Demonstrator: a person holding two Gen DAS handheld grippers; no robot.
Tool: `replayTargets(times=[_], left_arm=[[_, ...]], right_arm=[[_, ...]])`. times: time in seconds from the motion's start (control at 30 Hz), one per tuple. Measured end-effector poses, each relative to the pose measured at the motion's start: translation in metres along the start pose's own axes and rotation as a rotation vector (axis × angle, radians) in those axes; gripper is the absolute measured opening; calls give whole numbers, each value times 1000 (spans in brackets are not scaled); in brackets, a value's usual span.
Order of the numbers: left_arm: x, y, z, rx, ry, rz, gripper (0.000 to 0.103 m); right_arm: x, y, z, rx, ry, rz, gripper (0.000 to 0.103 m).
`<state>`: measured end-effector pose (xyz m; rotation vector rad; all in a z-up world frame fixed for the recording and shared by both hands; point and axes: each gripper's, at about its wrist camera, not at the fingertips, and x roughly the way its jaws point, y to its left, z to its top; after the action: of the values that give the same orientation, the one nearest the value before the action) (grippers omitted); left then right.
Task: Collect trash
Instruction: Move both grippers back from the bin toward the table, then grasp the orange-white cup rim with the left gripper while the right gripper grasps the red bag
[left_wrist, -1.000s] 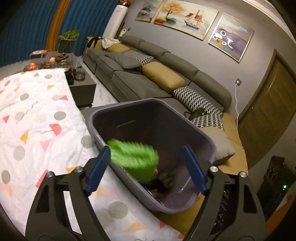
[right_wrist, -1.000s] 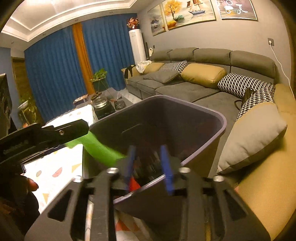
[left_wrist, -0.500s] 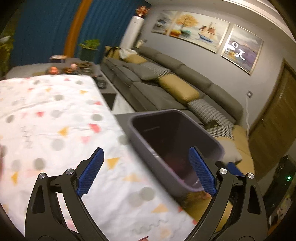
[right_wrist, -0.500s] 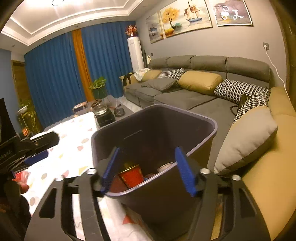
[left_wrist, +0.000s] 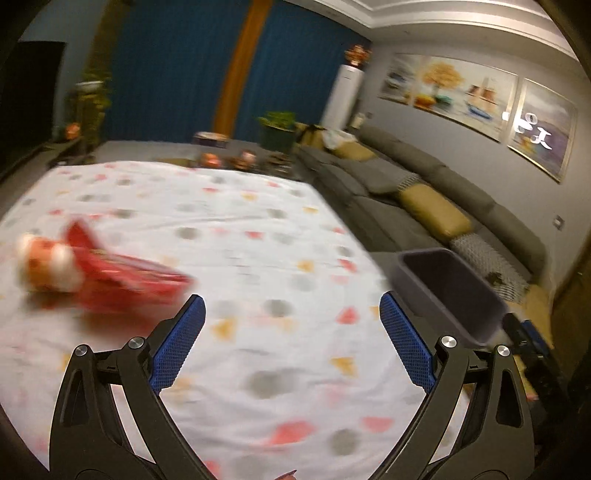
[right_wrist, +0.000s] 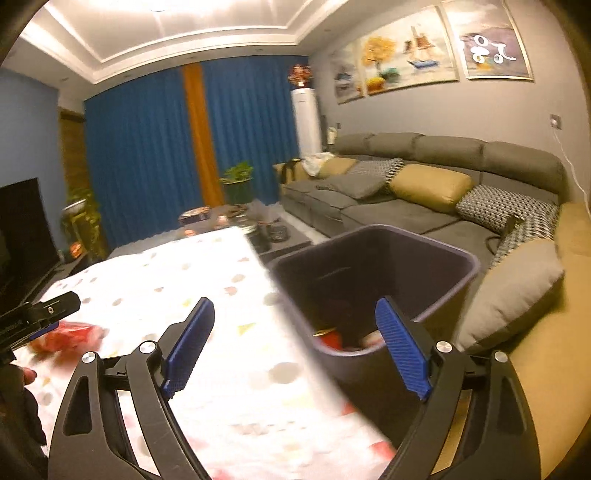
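Left tongs (left_wrist: 291, 328) spread wide, nothing btwn the blue pads, hovering over the table (left_wrist: 258, 236) w/ its white dotted cloth. Red snack wrapper (left_wrist: 122, 277) lies on the cloth at left-centre of the left wrist view, up and to the left of the left pad, apart from it; blurred, w/ an orange-white bit at its left end. Grey bin (left_wrist: 450, 291) sits at the table's right edge, right-centre of that view, just above the right pad.

Right tongs (right_wrist: 295, 336) still opening, nothing btwn the pads. In the right wrist view the bin (right_wrist: 373, 280) fills centre-right, its near rim behind the right pad; trash inside, incl. sth red (right_wrist: 328, 338) at the bottom. Left pad is over the cloth. Same red wrapper (right_wrist: 62, 336) shows lower left, well apart from the right tongs, just under the tip of the left tongs (right_wrist: 40, 314) at the frame's left edge.
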<state>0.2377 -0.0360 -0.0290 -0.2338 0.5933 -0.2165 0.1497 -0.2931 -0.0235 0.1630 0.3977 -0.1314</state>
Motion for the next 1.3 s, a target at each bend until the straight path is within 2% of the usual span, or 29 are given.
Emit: replayTargets(times=[0.17,0.5,0.8,0.97,1.13,1.3], left_arm=[[-34,61,0,-49,-41,103,94],[-82,143,-5,-89,-91,276,94],[-90,192,-10,-144,-85,316,94],[-82,209,-11,-172,-70,307,94],[-67,221,-9,-181,-51,292,94],[-49,231,-6,-188,-31,270,94]], right_arm=[[0,52,-5,-55,14,105,86],[2,153,-21,-182,54,274,86],[18,212,-35,-284,91,329,86],[41,249,-48,-376,136,357,86],[69,278,-58,-437,175,359,78],[91,294,-65,-466,213,359,64]])
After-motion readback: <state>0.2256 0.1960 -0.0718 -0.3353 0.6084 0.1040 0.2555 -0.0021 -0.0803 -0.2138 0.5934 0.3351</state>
